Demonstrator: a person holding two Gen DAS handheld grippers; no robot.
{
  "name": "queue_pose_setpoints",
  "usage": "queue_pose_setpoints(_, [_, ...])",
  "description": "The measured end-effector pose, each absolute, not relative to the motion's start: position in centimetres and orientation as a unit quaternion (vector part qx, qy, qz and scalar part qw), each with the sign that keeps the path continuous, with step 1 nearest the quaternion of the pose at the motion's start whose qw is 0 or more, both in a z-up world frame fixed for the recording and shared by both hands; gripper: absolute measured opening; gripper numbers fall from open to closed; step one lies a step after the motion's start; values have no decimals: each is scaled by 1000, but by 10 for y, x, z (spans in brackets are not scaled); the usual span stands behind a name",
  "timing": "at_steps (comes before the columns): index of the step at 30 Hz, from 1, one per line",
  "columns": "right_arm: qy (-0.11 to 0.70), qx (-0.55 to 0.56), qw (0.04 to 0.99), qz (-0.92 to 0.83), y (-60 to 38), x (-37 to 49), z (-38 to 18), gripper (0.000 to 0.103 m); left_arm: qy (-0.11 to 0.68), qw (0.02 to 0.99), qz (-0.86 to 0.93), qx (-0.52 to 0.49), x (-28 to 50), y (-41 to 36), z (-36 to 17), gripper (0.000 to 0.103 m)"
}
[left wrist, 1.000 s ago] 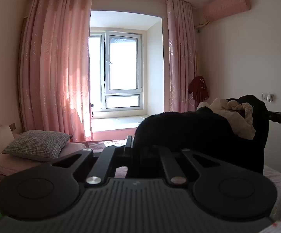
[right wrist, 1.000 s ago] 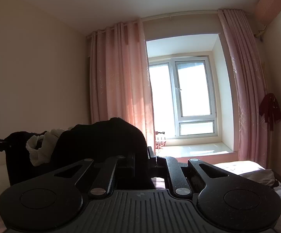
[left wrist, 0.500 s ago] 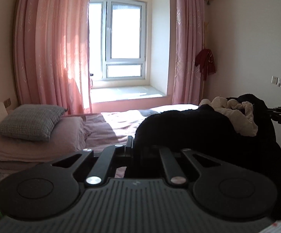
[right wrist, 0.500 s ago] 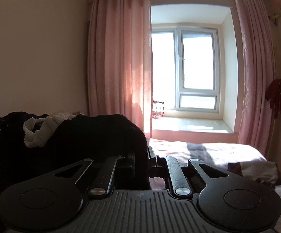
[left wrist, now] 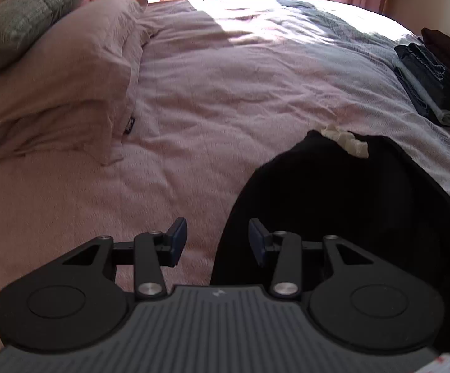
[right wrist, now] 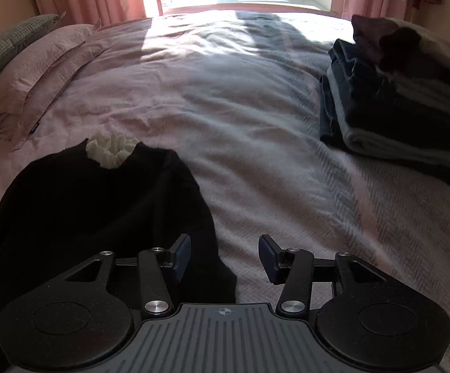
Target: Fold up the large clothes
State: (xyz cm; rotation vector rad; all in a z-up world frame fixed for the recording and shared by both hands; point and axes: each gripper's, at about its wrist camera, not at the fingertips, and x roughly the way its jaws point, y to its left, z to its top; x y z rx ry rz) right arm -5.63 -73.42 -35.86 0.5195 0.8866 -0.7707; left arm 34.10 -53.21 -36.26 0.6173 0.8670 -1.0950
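Between our left tongs point(left wrist: 214, 242) the black garment point(left wrist: 333, 205) no longer hangs; their jaws are opening, and only its edge lies on the bed beneath the gap, gripped by neither pad. Our right tongs point(right wrist: 225, 258) do the same, jaws opening, with nothing pinched between them. Half a second ago both held the garment up in the air in front of the window; now it lies spread on the bed point(left wrist: 225, 108), white collar point(right wrist: 110, 149) pointing away from us. We judge it laid out and ready for the first fold. Farther off, at the right, sits a stack point(right wrist: 396, 102) of folded clothes.
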Motion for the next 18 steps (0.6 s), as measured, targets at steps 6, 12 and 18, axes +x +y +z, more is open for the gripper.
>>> queue_pose_setpoints(6, [404,249,825,-307,-686,-63,-350,46,436,731,-470,235,321,-473,-386,41])
queue_pose_setpoints(12, [431,302,819,-228,-642,-123,-365,46,487,751,-392,213,286,-381,-388,41])
queue_pose_setpoints(18, [502,330,780,-174,-598,-187,-397,46,524,763,-327,191,243,-307,-376,42])
